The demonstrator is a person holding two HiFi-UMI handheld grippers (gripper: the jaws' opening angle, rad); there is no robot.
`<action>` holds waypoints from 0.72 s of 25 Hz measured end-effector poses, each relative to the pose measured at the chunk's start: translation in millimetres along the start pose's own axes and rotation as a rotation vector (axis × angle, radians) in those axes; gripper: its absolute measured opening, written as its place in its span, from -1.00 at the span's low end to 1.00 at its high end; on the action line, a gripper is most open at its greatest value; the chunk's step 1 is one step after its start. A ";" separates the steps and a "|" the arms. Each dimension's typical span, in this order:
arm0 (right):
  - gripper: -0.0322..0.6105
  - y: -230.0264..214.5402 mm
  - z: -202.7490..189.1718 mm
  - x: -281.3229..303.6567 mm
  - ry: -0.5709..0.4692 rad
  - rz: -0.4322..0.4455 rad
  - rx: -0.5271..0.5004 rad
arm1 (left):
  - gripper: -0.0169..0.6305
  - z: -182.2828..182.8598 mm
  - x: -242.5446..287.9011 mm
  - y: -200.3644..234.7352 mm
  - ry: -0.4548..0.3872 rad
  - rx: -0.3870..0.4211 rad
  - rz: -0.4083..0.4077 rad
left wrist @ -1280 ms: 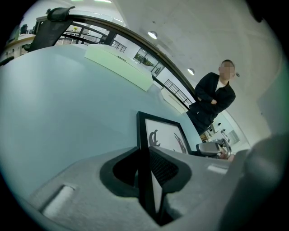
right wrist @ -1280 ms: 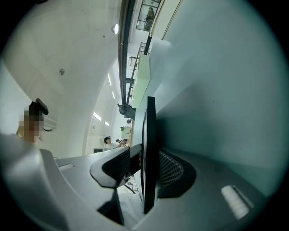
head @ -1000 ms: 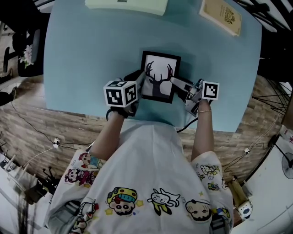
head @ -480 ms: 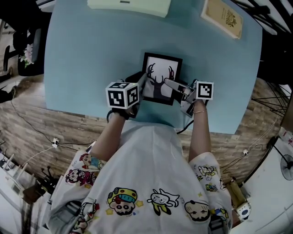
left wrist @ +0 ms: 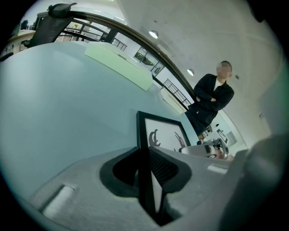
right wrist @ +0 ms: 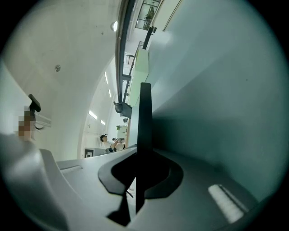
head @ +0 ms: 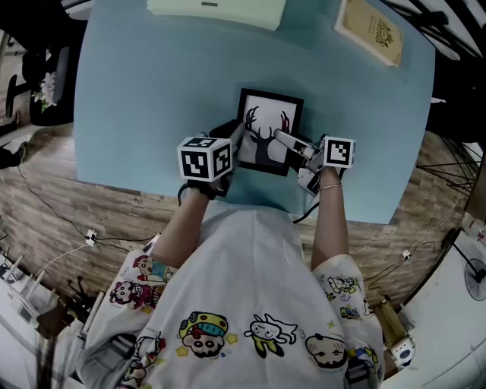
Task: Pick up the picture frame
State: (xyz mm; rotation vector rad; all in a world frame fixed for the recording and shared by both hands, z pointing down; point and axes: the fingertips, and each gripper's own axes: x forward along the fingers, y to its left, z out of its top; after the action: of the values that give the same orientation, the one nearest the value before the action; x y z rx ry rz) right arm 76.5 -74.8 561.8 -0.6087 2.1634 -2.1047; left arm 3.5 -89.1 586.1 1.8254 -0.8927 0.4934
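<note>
Picture frame near middle of pale blue table, toward its near edge, deer-antler print facing up. Clamped at left rim by left gripper, jaws narrowed onto the black border; same grip confirmed in left gripper view, frame running out from between left gripper jaws. Clamped at right rim by right gripper, jaws just closed down onto the thin edge; seen edge-on in right gripper view. Cannot tell whether lifted clear of table. Open surface wide to left and beyond. Book at far right corner and pale box at far edge, both well apart.
</note>
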 end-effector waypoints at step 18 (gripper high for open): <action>-0.83 20.8 3.2 -3.7 -0.032 -0.006 -0.068 | -0.67 10.0 -9.7 -6.5 -0.054 0.062 -0.014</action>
State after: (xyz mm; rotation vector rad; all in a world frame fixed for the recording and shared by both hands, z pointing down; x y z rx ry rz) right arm 76.0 -76.9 540.6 -0.6506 2.2267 -2.0174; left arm 1.6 -93.3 571.4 1.9081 -0.9088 0.4697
